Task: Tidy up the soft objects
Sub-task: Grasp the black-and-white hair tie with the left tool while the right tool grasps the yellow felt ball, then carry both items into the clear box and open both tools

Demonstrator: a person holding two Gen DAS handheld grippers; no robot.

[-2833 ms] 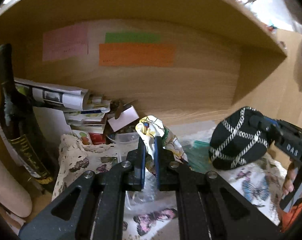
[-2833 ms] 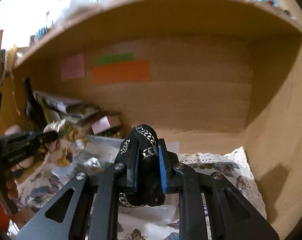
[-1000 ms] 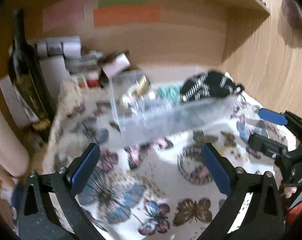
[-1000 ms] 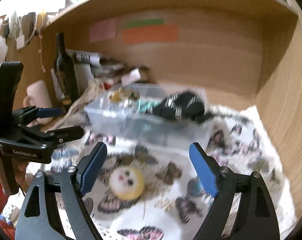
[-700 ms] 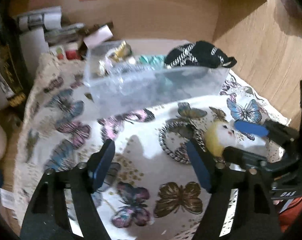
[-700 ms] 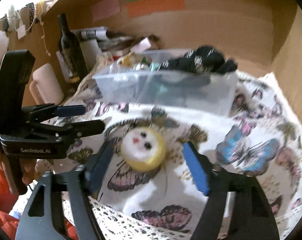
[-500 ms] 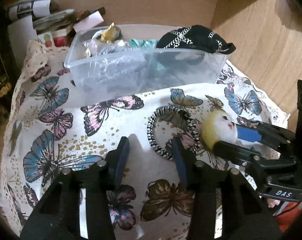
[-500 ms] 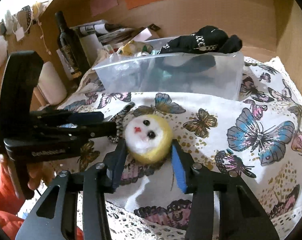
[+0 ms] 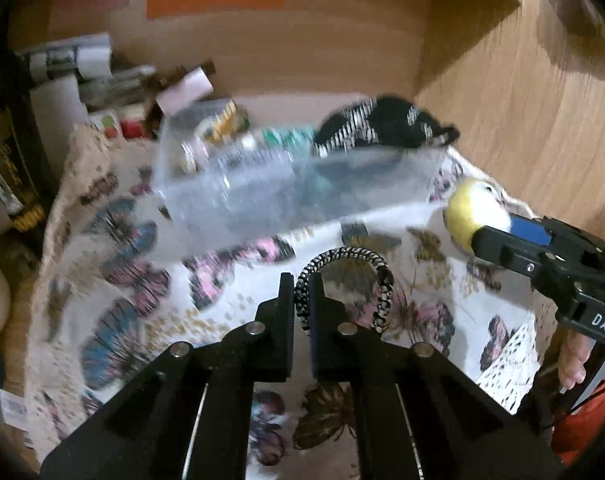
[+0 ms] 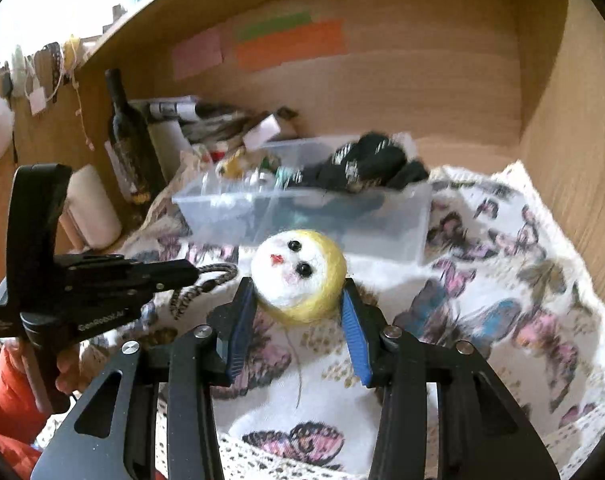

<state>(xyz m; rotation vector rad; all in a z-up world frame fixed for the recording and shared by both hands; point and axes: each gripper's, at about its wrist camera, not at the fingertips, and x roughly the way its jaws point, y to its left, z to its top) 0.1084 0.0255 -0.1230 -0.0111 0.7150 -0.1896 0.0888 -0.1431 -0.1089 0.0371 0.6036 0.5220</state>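
My left gripper (image 9: 301, 280) is shut on a black-and-white braided ring (image 9: 354, 258) and holds it above the butterfly cloth (image 9: 122, 280); it also shows in the right wrist view (image 10: 218, 274). My right gripper (image 10: 298, 300) is shut on a yellow-and-white fuzzy ball (image 10: 298, 270) with a face, lifted off the cloth; the ball also shows in the left wrist view (image 9: 468, 208). Behind stands a clear plastic bin (image 10: 342, 220) holding a black-and-white checked cloth (image 10: 366, 160), a teal item (image 9: 290, 136) and a yellowish one (image 10: 234, 166).
A dark wine bottle (image 10: 124, 136), a white roll (image 10: 92, 204) and stacked papers and boxes (image 9: 102, 76) stand at the left of the wooden alcove. Wooden walls (image 10: 562, 120) close in at back and right. A lace edge (image 10: 262, 456) hangs at the front.
Both grippers dropped their cloths into the bin, drew back and opened. The left then shut on the braided ring, the right on the fuzzy ball, and both lifted.
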